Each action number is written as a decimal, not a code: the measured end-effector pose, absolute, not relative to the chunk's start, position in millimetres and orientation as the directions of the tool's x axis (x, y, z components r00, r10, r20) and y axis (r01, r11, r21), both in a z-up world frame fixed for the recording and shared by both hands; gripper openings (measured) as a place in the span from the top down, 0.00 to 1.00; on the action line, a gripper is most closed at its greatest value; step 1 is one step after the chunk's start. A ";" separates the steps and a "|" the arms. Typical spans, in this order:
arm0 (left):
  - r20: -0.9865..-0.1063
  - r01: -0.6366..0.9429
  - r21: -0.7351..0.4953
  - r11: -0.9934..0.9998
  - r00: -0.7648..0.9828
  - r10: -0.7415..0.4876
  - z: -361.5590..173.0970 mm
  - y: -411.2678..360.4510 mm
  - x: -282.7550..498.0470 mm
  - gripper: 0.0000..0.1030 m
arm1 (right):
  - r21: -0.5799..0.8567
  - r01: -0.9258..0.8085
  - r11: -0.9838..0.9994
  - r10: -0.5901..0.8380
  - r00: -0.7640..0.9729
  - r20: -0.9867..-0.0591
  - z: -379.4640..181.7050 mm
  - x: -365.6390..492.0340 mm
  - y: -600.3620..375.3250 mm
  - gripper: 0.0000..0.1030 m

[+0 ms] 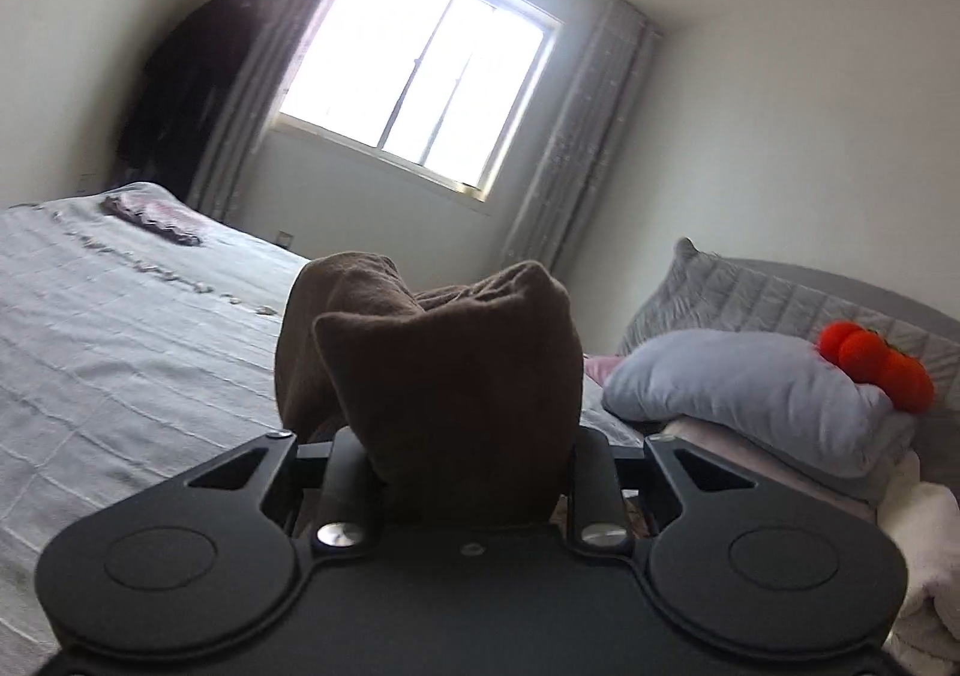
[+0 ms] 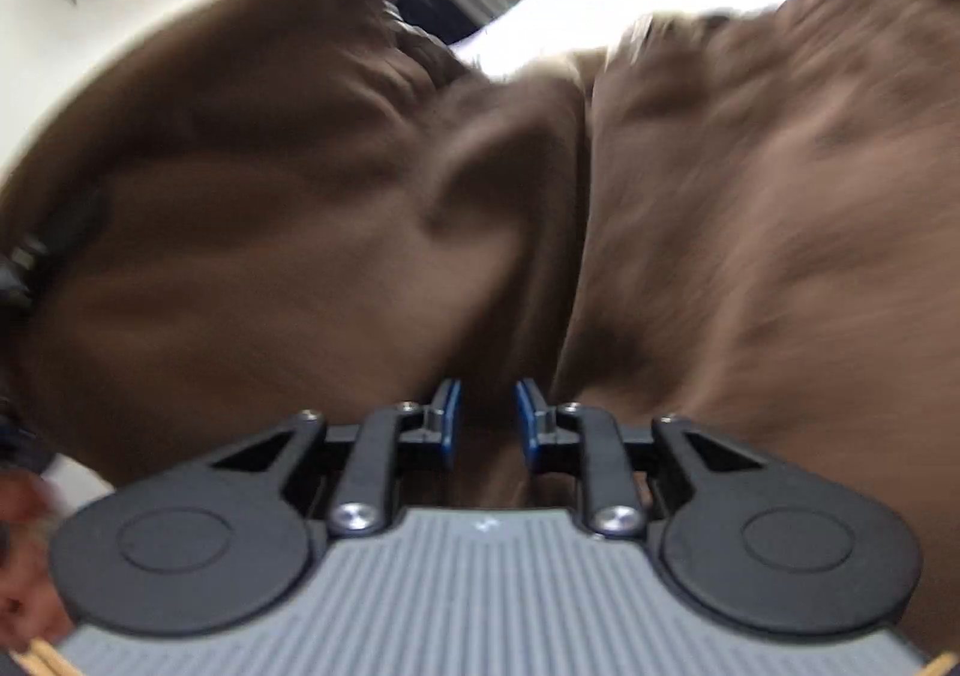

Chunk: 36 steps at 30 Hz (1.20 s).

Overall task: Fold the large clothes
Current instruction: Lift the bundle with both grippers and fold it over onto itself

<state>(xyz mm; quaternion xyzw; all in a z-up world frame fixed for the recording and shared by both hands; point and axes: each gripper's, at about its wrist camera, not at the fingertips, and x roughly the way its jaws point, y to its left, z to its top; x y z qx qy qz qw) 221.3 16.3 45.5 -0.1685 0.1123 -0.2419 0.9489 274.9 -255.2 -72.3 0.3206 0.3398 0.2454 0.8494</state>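
Observation:
A brown garment [image 1: 432, 352] is bunched up in front of the left wrist camera, lifted above the bed. My left gripper [image 1: 468, 454] is shut on it; the cloth drapes over both fingers and hides their tips. In the blurred right wrist view the same brown garment [image 2: 300, 196] fills nearly the whole picture in loose folds. My right gripper [image 2: 489, 418] has its blue pads [image 2: 449, 415] close together, with a fold of the brown cloth pinched between them.
A grey striped bed [image 1: 120, 346] stretches left, with a small purple folded item [image 1: 156, 217] on it. Grey pillows [image 1: 750, 382], a red plush toy [image 1: 876, 364] and a white blanket [image 1: 924, 556] lie right. Ahead are a bright window [image 1: 420, 69] and hanging dark clothes [image 1: 186, 87].

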 end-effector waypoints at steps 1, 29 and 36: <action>-0.143 0.449 -0.350 0.822 0.841 -0.521 44.8 2.5 223.9 0.73 | 0.714 -0.196 0.672 0.622 0.672 -0.401 -66.5 268.2 -269.8 0.77; -0.480 0.792 -0.205 0.575 0.430 -0.764 17.4 -39.4 206.0 0.36 | 0.647 -0.030 0.762 0.482 0.694 -0.535 -40.8 305.5 -388.7 0.17; -0.466 0.718 -0.198 0.667 0.530 -0.709 34.4 18.8 224.1 0.35 | 0.594 -0.023 0.804 0.454 0.668 -0.589 -34.4 323.5 -379.1 0.18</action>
